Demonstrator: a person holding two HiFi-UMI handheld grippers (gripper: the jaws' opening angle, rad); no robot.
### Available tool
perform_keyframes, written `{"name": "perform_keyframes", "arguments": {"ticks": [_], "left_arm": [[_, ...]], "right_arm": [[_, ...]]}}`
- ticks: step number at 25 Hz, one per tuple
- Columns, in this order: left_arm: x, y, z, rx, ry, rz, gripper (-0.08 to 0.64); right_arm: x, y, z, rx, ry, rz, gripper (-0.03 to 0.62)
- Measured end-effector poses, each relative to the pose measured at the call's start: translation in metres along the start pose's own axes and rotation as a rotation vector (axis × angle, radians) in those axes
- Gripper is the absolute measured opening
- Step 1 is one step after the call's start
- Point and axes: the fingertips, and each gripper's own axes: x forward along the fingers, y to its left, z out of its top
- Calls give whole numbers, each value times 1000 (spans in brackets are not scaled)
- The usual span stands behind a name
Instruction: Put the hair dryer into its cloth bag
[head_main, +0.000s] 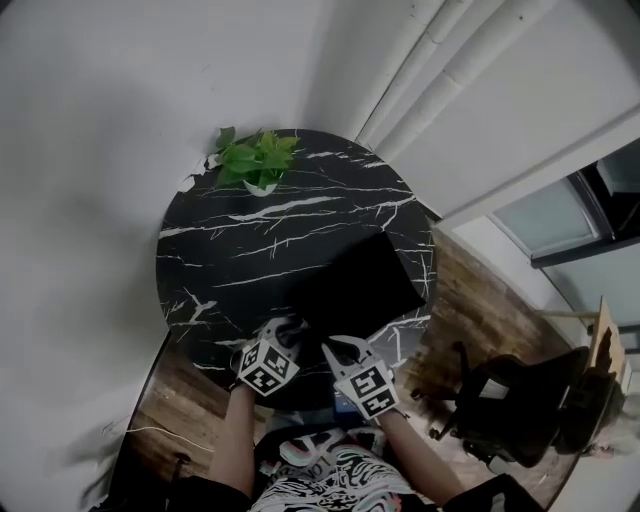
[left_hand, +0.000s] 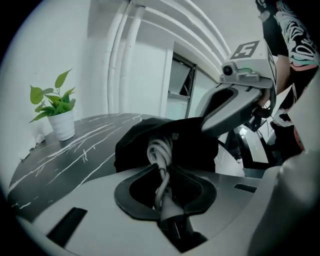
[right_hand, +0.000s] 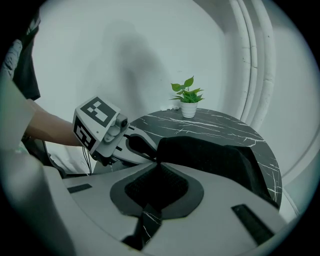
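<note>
The black cloth bag lies on the round black marble table, its mouth toward me. A coiled white cord hangs out of the bag's mouth. My left gripper is shut on that cord at the bag's near left edge. The hair dryer's body is hidden. My right gripper is shut on the rim of the bag, with black cloth pinched between its pads. In the head view it sits just right of the left one.
A small potted plant stands at the table's far edge. White pipes run up the wall behind. A dark office chair stands on the wooden floor to the right. The table's edge is directly beneath my hands.
</note>
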Motion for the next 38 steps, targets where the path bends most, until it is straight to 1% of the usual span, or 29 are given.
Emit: {"name": "perform_keyframes", "arguments": {"ticks": [3, 7, 11, 15, 17, 20, 23, 25, 26, 27, 28, 30, 32, 33, 35, 37, 38], "left_arm": [[16, -4, 14, -5, -23, -10, 78], [36, -8, 28, 21, -56, -10, 78], [54, -4, 36, 40, -63, -19, 79], [77, 2, 41, -6, -61, -25, 78], [79, 3, 40, -9, -59, -35, 80], [81, 5, 37, -10, -45, -26, 80], [85, 10, 39, -41, -35, -13, 82], [84, 10, 38, -59, -29, -23, 89], [83, 7, 37, -65, -30, -38, 154], [80, 3, 35, -65, -29, -51, 246], [76, 0, 33, -54, -19, -58, 303], [63, -6, 23, -18, 16, -60, 324], [45, -9, 10, -6, 39, -47, 334], [35, -10, 2, -19, 46, -32, 336], [16, -9, -16, -70, 62, 9, 336], [-3, -7, -33, -129, 75, 56, 341], [-12, -6, -38, -158, 66, 83, 341]], "right_arm": [[-3, -2, 2, 5, -7, 7, 26], [-6, -4, 2, 19, -10, 23, 26], [-5, -5, 0, 35, -17, 41, 26], [-4, -11, -11, 46, 7, 52, 26], [-1, -9, -14, 41, 26, 62, 26], [1, -10, -19, 37, 45, 67, 26], [2, -14, -22, 61, 51, 88, 26], [3, -14, -20, 77, 44, 103, 26], [2, -15, -19, 86, 35, 104, 26], [1, -16, -18, 98, 24, 102, 28], [-1, -17, -16, 112, 10, 101, 28], [-5, -18, -9, 134, -28, 99, 29], [-11, -19, -2, 145, -67, 91, 39], [-15, -19, 0, 153, -83, 86, 56], [-24, -20, 3, 176, -114, 77, 88], [-35, -21, 2, 195, -144, 60, 101], [-42, -21, 1, 200, -159, 46, 106]]}}
